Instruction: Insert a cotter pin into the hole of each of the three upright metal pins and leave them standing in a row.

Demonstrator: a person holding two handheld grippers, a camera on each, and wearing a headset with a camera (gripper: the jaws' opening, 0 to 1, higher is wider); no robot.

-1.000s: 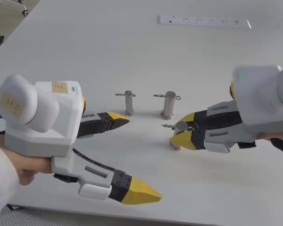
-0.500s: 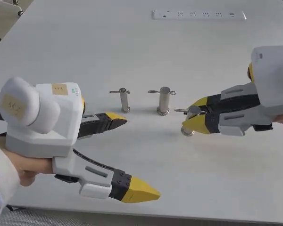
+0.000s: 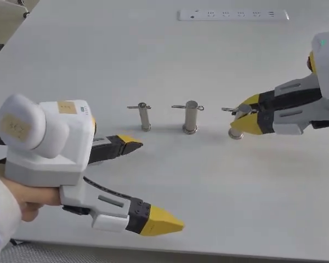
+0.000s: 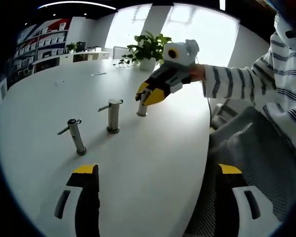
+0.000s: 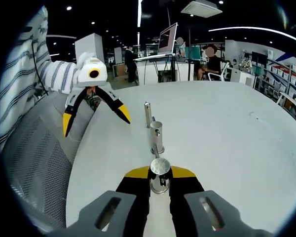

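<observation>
our right yellow-tipped gripper (image 3: 239, 114) pinches a short steel pin (image 3: 236, 132), upright at the right end of a row on the white workbench (image 3: 153, 60), beside a thicker steel pin (image 3: 191, 118) and a thin steel pin (image 3: 145, 116); a wire cotter pin (image 3: 178, 107) crosses each top. our left yellow-tipped gripper (image 3: 156, 183) hangs near us, jaws spread wide. a white power strip (image 3: 233, 15) lies well beyond. the left gripper view adds a potted green plant (image 4: 150, 47) (and our striped sleeve (image 4: 246, 81)); the tan label (image 3: 66, 107) on the left gripper is too small to read
</observation>
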